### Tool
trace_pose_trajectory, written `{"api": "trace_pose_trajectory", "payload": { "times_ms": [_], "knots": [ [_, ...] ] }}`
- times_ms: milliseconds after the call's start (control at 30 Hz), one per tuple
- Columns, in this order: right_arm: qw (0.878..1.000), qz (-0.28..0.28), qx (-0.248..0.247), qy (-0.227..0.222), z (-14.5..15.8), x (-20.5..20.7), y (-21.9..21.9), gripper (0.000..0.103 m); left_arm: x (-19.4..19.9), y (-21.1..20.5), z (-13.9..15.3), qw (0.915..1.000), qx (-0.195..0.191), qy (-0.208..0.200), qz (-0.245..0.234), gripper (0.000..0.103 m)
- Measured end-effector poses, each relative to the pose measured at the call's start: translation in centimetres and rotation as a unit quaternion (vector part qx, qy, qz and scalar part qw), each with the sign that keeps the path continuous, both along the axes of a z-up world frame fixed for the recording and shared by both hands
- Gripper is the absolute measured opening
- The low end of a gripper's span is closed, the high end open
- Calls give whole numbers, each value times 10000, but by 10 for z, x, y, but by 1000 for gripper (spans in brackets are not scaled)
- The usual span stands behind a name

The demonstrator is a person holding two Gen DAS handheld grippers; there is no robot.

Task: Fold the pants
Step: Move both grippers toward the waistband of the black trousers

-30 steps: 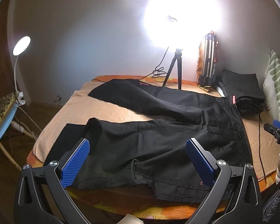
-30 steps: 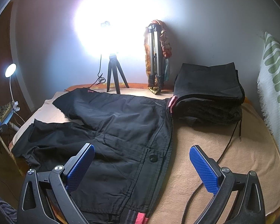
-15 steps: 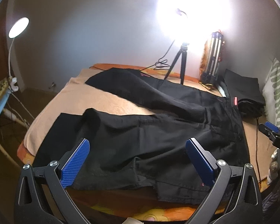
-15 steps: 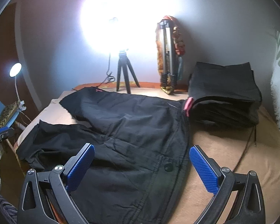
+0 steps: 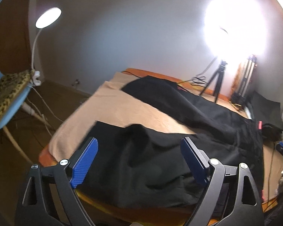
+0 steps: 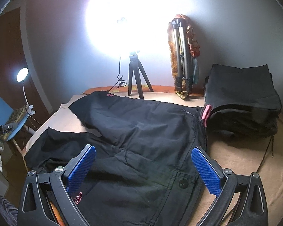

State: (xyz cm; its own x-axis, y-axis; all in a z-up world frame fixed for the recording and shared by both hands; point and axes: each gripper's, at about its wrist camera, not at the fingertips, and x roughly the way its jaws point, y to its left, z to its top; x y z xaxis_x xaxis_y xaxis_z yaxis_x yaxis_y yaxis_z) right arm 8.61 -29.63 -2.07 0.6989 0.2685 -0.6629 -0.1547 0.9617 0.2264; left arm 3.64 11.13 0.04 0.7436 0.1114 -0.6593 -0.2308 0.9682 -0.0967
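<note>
Black pants (image 6: 141, 131) lie spread flat on the tan blanket (image 5: 126, 109) of a bed, legs splayed apart toward the lamp (image 5: 48, 17) side, waistband beside a stack of folded dark clothes (image 6: 241, 101). The left gripper (image 5: 139, 162) hovers over the near leg — its jaws are closing, nothing pinched between the blue pads. The right gripper (image 6: 143, 167) hangs above the waist area, jaws wide and empty. A tripod light (image 6: 135, 75) glares at the wall.

Wall: you face a plain pale wall (image 6: 226, 18).
Light: your glaring lamp on a small tripod (image 6: 135, 75) stands at the bed's (image 5: 111, 109) far edge.
Left: a gooseneck lamp (image 5: 48, 17) clips to a blue chair (image 5: 9, 113).
Floor: brown.
</note>
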Motion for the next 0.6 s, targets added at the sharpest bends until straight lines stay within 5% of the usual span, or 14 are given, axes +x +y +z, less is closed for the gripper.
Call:
{"api": "trace_pose_trajectory", "payload": {
  "times_ms": [300, 600],
  "knots": [
    [9992, 259, -289, -24, 8, 34, 9, 103, 8, 54, 6, 9992, -29, 168, 356, 76],
    [9962, 452, -740, 126, 5, 118, 7, 95, 44, 46, 9, 9997, 39, 227, 87, 73]
  ]
}}
